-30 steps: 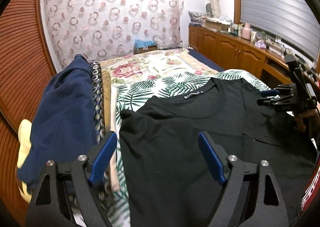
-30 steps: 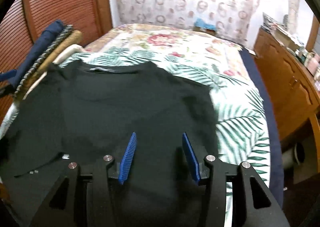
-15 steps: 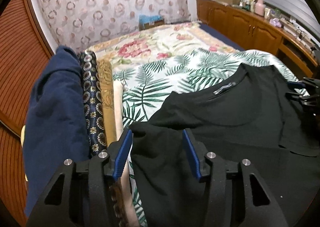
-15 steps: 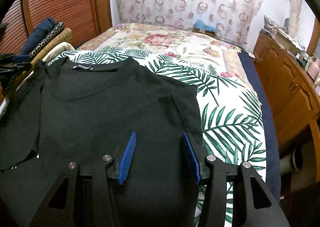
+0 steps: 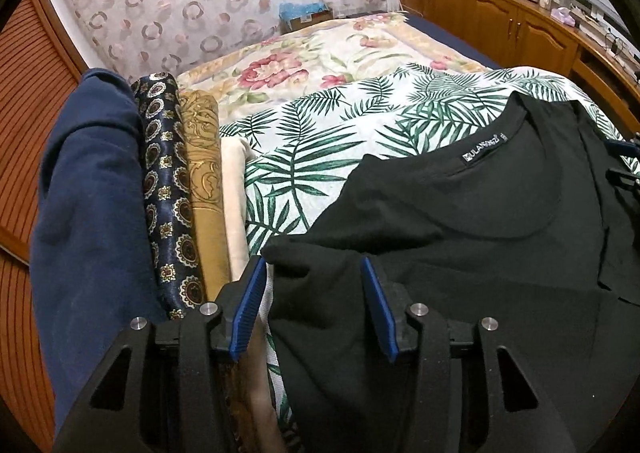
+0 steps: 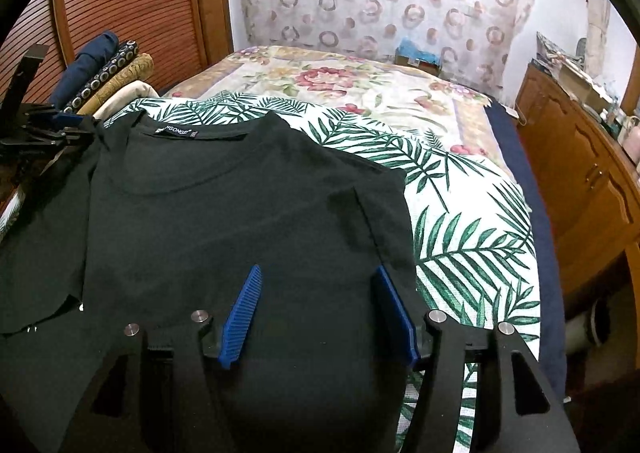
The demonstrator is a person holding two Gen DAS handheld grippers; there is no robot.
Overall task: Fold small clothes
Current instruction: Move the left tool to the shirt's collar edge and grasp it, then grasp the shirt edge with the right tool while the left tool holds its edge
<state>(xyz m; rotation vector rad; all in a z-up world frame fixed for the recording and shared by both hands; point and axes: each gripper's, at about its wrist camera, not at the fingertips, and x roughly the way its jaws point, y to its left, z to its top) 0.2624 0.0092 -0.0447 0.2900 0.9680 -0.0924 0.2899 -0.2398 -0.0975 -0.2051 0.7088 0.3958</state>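
A black T-shirt (image 5: 460, 253) lies flat on the palm-leaf bed cover (image 5: 320, 141), collar label toward the far end. It also shows in the right wrist view (image 6: 224, 221). My left gripper (image 5: 312, 293) is open, its blue fingers straddling the shirt's left sleeve edge. My right gripper (image 6: 320, 305) is open over the shirt's right side, near its right edge. The left gripper (image 6: 44, 125) shows at the far left of the right wrist view, by the left sleeve. The right gripper's tip (image 5: 624, 165) shows at the right edge of the left wrist view.
Folded fabrics stand along the bed's left side: a navy one (image 5: 92, 189), a patterned dark one (image 5: 168, 213), a gold one (image 5: 204, 181). A wooden louvred door (image 6: 132, 1) is at left. Wooden cabinets (image 6: 580, 173) run along the right. A floral quilt (image 6: 340, 81) covers the far bed.
My left gripper has moved left and down to the left sleeve and narrowed its opening. My right gripper has shifted toward the shirt's right edge and opened wider.
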